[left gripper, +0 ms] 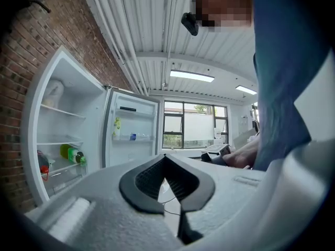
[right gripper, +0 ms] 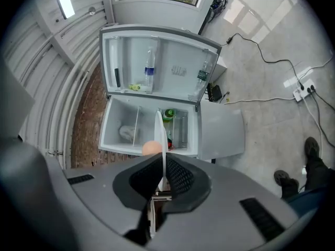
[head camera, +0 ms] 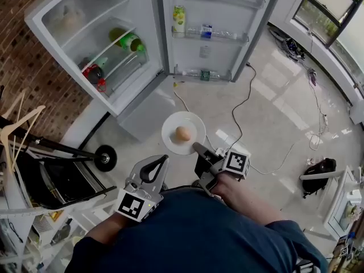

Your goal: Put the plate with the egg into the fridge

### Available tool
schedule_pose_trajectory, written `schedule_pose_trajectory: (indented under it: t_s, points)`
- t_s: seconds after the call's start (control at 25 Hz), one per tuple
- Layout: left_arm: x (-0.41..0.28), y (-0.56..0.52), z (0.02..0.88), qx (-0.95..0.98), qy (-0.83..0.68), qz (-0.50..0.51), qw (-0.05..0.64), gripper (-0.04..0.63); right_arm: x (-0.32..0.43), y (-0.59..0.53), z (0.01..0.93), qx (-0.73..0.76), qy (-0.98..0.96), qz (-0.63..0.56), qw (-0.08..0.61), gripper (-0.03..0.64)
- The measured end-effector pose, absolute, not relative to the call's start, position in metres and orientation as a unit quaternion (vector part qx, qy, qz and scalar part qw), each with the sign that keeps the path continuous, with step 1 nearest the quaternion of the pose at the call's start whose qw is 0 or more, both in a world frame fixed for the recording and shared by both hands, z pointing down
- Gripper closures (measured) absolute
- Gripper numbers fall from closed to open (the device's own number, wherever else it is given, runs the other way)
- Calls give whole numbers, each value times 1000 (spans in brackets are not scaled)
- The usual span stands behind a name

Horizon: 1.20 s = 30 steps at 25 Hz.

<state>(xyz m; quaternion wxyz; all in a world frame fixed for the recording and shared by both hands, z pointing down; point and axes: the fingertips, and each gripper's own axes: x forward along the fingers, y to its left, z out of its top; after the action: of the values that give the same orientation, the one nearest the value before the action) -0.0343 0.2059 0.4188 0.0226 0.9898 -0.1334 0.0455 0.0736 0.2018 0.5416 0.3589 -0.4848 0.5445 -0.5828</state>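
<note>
Right tongs (right gripper: 163, 159) clamp plate (head camera: 170, 125) rim — egg (right gripper: 151, 148) part-hidden | left tongs (left gripper: 165, 160) closed, empty

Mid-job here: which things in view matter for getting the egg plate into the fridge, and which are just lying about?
Job: round white plate, brown egg on it, open white fridge, right gripper shut on the plate's rim.
Lying about: green bottle on a fridge shelf, black floor cable, wooden hangers.
</note>
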Motion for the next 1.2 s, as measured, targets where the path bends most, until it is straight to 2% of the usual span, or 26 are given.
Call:
schedule_pose_trajectory:
  t_s: [0.8,1.2]
  points:
    - [-1,218,424,977,-207,47,25,598,111,198,551,-445,574,-607,322,597]
    - [5,181,428,974,-220,40,23,598,119,162,553,-445,582,-606,310,597]
